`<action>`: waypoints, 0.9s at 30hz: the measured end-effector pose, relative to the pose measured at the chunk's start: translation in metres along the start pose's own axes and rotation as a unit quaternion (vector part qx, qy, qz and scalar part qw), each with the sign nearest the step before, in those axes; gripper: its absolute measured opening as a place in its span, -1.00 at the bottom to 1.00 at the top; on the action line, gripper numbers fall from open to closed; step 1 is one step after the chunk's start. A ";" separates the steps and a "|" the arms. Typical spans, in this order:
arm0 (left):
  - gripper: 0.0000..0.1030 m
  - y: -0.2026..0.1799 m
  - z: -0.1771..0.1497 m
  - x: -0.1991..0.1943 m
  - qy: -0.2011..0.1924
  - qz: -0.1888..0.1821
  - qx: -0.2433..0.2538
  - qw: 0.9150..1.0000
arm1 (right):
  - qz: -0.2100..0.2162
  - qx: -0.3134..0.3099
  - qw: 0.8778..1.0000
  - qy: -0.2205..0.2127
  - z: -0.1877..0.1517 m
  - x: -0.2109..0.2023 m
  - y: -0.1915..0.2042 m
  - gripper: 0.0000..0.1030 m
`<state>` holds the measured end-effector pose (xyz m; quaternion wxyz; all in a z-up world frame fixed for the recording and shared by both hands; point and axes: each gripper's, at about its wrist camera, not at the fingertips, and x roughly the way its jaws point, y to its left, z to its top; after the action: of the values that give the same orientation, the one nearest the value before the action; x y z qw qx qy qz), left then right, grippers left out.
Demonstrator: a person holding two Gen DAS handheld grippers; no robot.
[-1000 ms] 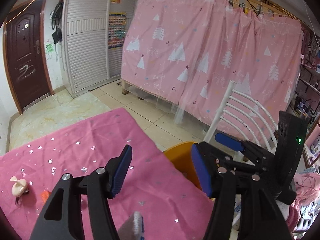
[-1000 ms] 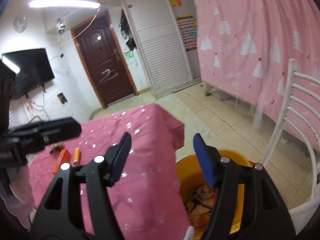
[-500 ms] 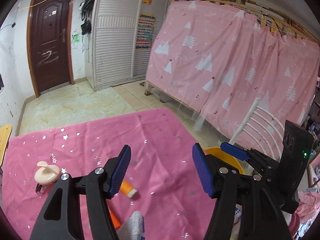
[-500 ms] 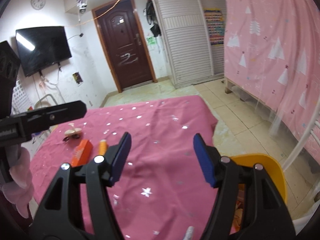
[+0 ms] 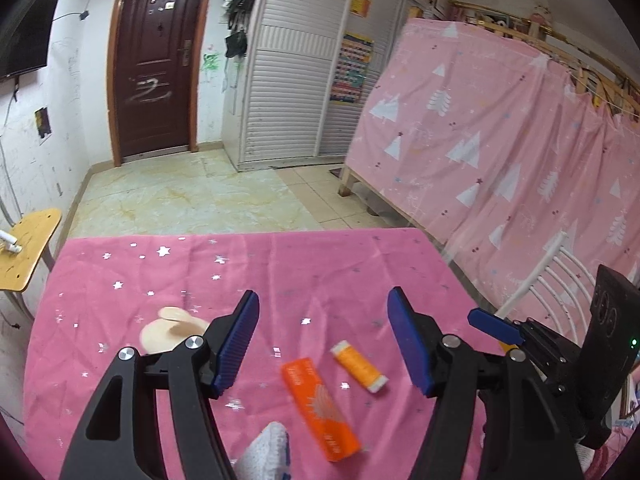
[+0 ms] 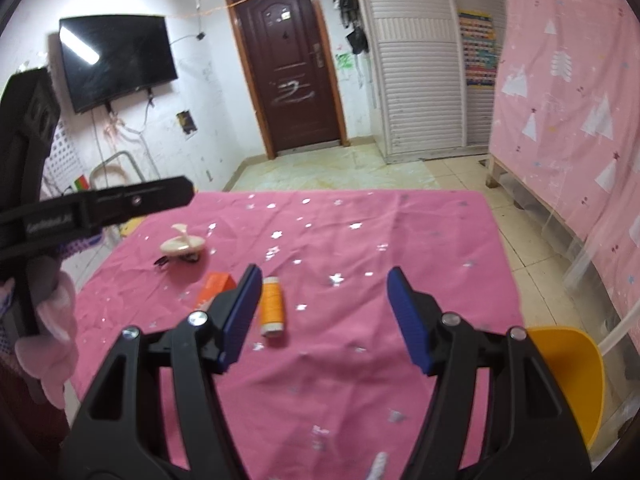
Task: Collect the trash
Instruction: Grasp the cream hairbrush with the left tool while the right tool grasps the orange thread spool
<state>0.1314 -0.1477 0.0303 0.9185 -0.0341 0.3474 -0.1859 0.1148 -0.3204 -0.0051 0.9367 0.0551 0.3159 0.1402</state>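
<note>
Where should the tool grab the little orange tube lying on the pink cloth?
Probably around the middle of the orange tube, coming down from above. It lies flat on the pink cloth, so its round sides are free. Set the fingers across its narrow width, not over the white ends.

White print on the orange box (image 5: 318, 407) too blurred to read, no other legible text
</note>
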 end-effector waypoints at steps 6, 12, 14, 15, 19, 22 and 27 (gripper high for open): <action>0.15 0.046 0.000 0.004 -0.003 0.058 -0.019 0.998 | 0.003 -0.043 0.998 0.042 0.000 0.026 0.028 0.21; 0.18 0.091 0.002 0.015 0.010 0.086 -0.051 0.995 | -0.003 -0.060 0.996 0.067 0.001 0.045 0.035 0.21; 0.20 0.101 0.002 0.020 0.016 0.088 -0.055 0.994 | -0.004 -0.063 0.995 0.074 0.001 0.053 0.039 0.21; 0.21 0.103 0.002 0.022 0.018 0.088 -0.056 0.994 | -0.004 -0.065 0.995 0.077 0.002 0.055 0.040 0.21; 0.23 0.109 -0.005 0.032 0.030 0.084 -0.055 0.995 | -0.005 -0.073 0.993 0.090 0.001 0.065 0.043 0.21; 0.23 0.109 -0.008 0.042 0.041 0.081 -0.050 0.995 | -0.007 -0.078 0.992 0.097 0.000 0.071 0.046 0.21; 0.23 0.105 -0.015 0.059 0.060 0.074 -0.043 0.995 | -0.006 -0.082 0.991 0.104 0.000 0.076 0.049 0.21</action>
<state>0.1959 -0.0712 -0.0377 0.9050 -0.0366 0.4109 -0.1036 0.1612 -0.2508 -0.0397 0.9009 -0.0388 0.3993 0.1653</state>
